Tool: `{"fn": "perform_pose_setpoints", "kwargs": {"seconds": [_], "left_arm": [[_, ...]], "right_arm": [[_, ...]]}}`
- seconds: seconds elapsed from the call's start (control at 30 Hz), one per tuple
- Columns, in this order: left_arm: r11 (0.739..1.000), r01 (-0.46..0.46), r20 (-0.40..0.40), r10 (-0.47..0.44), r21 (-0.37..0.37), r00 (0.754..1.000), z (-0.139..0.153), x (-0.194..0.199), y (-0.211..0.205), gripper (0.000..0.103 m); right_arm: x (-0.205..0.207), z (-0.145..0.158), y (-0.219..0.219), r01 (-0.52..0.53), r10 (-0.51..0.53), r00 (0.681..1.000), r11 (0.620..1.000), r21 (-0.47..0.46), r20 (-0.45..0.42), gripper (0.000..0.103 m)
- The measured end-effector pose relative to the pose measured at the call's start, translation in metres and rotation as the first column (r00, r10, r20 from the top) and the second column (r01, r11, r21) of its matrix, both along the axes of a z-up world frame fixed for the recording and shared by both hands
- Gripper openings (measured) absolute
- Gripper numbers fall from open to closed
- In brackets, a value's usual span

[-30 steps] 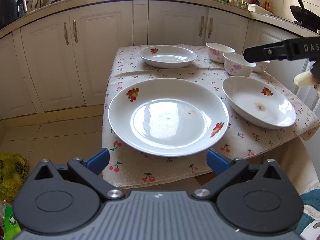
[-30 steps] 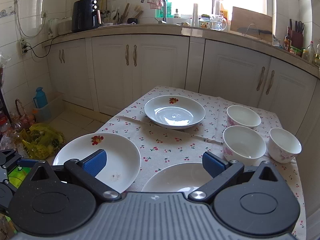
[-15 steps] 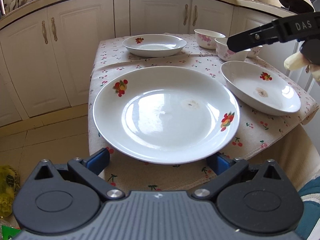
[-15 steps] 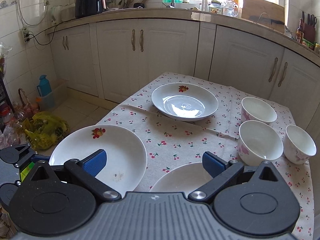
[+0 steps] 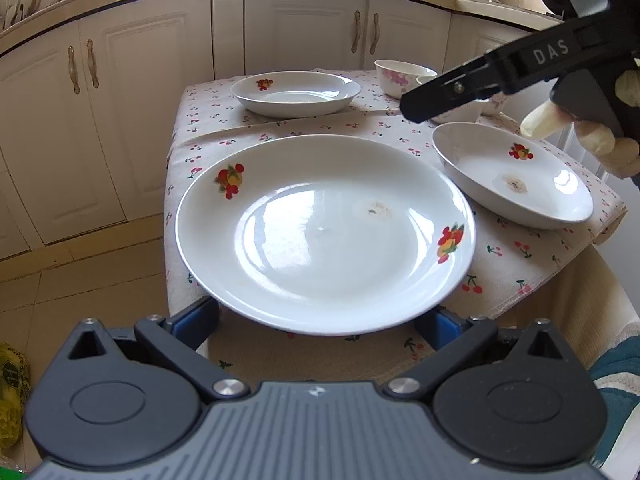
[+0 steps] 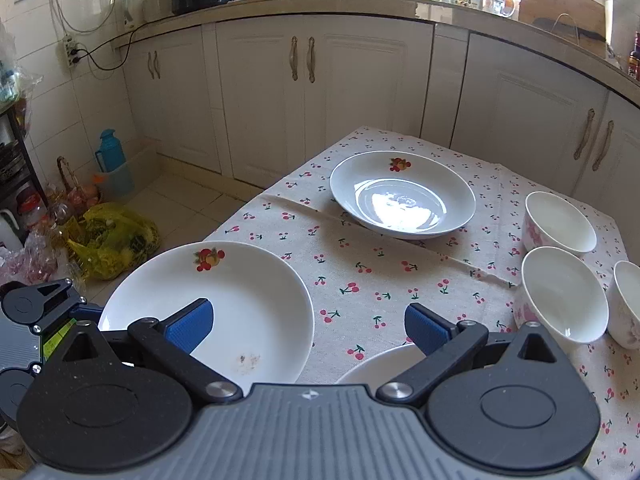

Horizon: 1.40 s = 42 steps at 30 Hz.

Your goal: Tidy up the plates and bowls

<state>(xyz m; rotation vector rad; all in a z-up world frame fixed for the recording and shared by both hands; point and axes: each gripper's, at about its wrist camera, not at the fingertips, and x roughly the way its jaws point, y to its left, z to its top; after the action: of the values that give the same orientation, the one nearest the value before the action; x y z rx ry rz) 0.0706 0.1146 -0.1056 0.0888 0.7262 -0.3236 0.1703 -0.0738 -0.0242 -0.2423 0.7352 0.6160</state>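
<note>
A large white plate point(image 5: 324, 232) with fruit prints lies at the near left corner of the cherry-print table and overhangs its edge; it also shows in the right wrist view point(image 6: 224, 304). My left gripper point(image 5: 320, 320) is open, its blue pads just under the plate's near rim on either side. My right gripper point(image 6: 308, 324) is open and empty above the table. A deep plate point(image 5: 512, 176) lies to the right, another deep plate point(image 6: 402, 196) at the far side. Three pink-flowered bowls stand at the right: point(image 6: 560, 224), point(image 6: 562, 300), point(image 6: 628, 304).
White kitchen cabinets point(image 6: 320, 92) run behind the table. A yellow bag point(image 6: 116, 240), bottles and a blue flask point(image 6: 110, 156) sit on the floor to the left. The tablecloth point(image 6: 380, 280) has a fold across its middle.
My left gripper has moved forward and lower, so its pads now reach under the large plate's near rim. My right gripper has moved forward over the table.
</note>
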Motion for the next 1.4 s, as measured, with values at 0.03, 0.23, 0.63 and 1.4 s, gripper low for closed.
{"fn": "perform_pose_setpoints", "kwargs": {"seconds": [0.03,0.23,0.63,1.4], "left_arm": [[1.0,0.004,0.006,-0.004,0.0,1.0,0.0,-0.001,0.0,0.103],[0.999,0.032,0.018,-0.032,-0.006,0.999,-0.001,-0.002,0.006,0.102],[0.994,0.112,0.02,-0.112,0.006,0.994,0.0,0.004,0.013,0.102],[0.982,0.181,0.023,-0.182,0.047,0.983,0.005,0.01,0.012,0.101]], "right_arm": [[0.002,-0.001,0.002,-0.016,0.016,1.0,1.0,-0.002,-0.012,0.103],[0.019,-0.01,0.017,-0.139,0.137,0.986,0.99,-0.015,-0.094,0.103],[0.066,-0.032,0.046,-0.274,0.257,0.929,0.961,-0.028,-0.266,0.092],[0.087,-0.05,0.053,-0.296,0.289,0.892,0.955,0.033,-0.348,0.073]]}}
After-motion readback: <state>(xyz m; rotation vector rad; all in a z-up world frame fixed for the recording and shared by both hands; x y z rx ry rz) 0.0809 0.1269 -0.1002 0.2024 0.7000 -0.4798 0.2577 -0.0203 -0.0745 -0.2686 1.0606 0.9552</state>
